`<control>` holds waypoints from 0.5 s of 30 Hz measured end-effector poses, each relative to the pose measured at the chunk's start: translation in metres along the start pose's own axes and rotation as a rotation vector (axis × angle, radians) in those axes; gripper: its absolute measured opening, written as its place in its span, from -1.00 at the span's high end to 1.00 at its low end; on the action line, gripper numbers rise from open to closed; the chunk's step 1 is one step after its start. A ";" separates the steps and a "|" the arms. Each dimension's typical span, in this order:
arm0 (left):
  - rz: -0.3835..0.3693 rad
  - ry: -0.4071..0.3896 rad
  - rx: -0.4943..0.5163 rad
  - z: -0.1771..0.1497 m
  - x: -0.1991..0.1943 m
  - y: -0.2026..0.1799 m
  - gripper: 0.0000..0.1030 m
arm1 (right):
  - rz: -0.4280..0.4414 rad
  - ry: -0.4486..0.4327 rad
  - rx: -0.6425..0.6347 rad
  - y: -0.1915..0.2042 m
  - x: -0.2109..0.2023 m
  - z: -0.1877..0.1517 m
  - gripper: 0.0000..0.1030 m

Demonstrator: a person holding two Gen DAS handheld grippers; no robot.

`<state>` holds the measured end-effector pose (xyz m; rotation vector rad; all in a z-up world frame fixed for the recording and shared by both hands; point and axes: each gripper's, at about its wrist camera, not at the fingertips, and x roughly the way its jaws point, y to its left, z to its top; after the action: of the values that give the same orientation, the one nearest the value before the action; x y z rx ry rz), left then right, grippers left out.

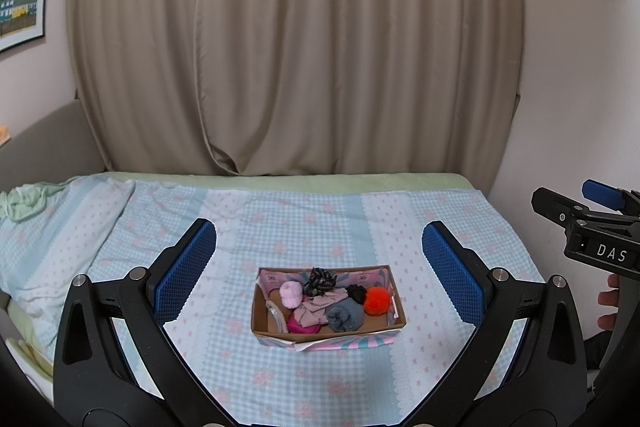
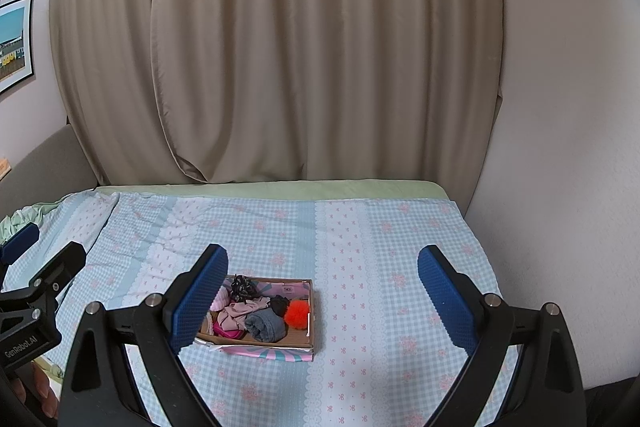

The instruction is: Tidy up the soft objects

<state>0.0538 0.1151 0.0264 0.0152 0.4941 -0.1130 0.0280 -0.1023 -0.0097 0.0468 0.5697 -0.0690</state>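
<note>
Left wrist view: soft objects such as the fluffy orange pompom (image 1: 376, 300) and rolled grey cloth (image 1: 345, 314) are already gathered in the shallow cardboard box (image 1: 328, 335) on the checked blue bedsheet (image 1: 400, 227). Nothing loose is seen outside it, so the task is judged nearly or fully done. The left gripper (image 1: 319, 277) and right gripper (image 2: 322, 301) are held wide open and empty, back from the box.

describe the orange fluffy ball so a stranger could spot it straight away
On the checked bedspread sits a shallow cardboard box of soft things. The pompom lies at its right end, beside the rolled grey sock: the only bright orange, fuzzy thing there.
</note>
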 end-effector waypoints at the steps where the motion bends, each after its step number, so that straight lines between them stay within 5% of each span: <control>1: -0.001 0.000 0.000 0.000 0.000 0.000 -0.99 | 0.000 0.000 0.000 0.000 0.000 0.000 -0.84; 15: 0.009 0.002 -0.012 0.000 0.002 0.001 -0.99 | 0.001 0.001 -0.002 0.000 0.000 0.001 -0.84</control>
<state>0.0556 0.1157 0.0257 0.0055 0.4968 -0.1006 0.0286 -0.1028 -0.0088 0.0448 0.5703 -0.0678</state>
